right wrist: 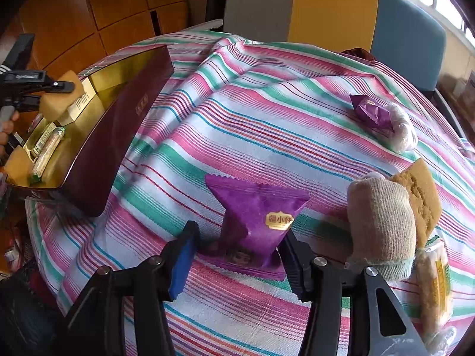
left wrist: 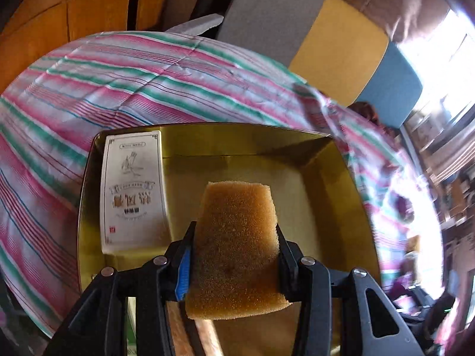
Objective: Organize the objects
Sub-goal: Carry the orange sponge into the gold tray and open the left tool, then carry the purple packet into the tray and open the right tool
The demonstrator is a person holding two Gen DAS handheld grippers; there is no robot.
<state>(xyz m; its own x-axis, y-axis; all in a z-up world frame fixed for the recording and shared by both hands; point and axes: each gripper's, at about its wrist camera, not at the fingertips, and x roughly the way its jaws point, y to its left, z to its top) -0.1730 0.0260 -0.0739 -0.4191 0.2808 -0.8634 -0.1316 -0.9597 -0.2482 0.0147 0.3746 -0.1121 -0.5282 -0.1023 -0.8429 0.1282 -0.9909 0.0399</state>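
Overhead, the left claw point(left wrist: 234, 255) is clamping a tan sponge point(left wrist: 236, 246) above the gold-lined box point(left wrist: 350, 178). Meanwhile, the right claw point(right wrist: 237, 255) is straddling a purple packet point(right wrist: 255, 219) on the bench point(right wrist: 267, 124), fingers apart, only the right finger meeting its edge.

White carton point(left wrist: 135, 190) in my gold tray point(left wrist: 350, 213): a printed label with a line drawing, a banner, three big Chinese characters seen upside down, smaller lines under them and a small red seal; I cannot make out any of it.

Purple packet point(right wrist: 255, 222) in front of my right tool: a gold badge with "疆小好", as far as I can read it.

Second purple packet point(right wrist: 371, 112) farther off: a gold badge too small to read.

Maroon box side point(right wrist: 118, 136): a small gold mark, unreadable.

Carton edge in the box point(right wrist: 81, 101): fine print, illegible.

Yellow-green wrapper point(right wrist: 436, 284) at my right: lettering blurred.
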